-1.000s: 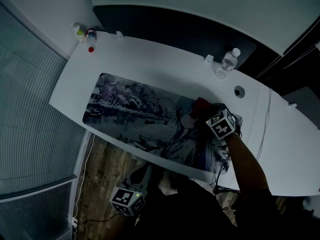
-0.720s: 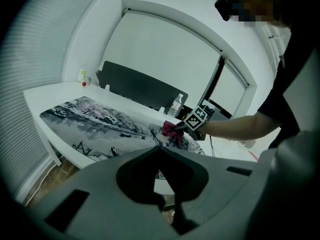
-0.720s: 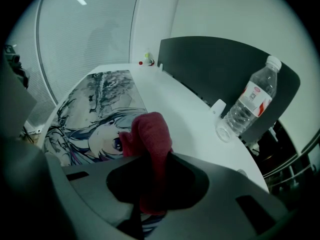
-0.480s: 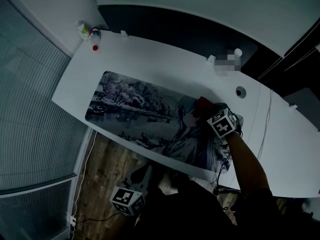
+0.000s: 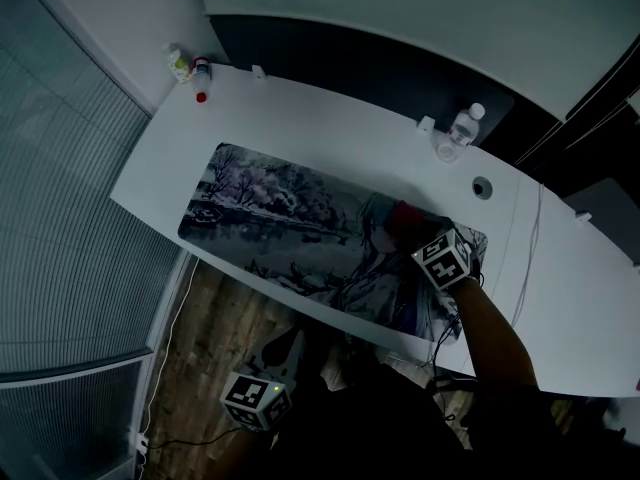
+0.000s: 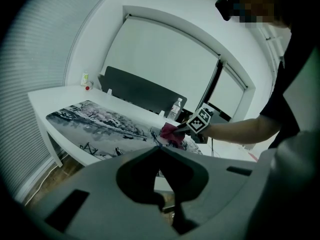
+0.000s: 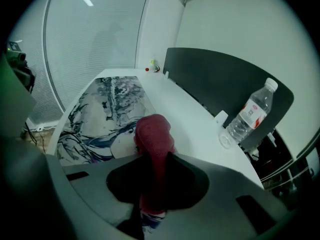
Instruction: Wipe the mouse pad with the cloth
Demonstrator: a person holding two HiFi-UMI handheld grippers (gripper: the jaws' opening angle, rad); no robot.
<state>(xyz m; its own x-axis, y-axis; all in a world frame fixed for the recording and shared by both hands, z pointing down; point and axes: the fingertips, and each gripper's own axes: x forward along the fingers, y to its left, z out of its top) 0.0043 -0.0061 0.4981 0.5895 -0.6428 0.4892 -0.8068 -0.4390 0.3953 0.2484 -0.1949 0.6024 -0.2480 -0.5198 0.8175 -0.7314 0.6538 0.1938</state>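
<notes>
The right tongs (image 7: 150,201) are clamped on a bunched dark red cloth (image 7: 154,134), pressing it onto the right end of the long printed mouse pad (image 5: 270,218) on the white tabletop (image 5: 330,138). The left tongs (image 6: 167,206), closed and empty, hang below the tabletop's edge. Most of the pad, leftward, likely awaits wiping.

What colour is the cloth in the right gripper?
Red, a dark pinkish red; the cloth shows best in the right gripper view.
</notes>
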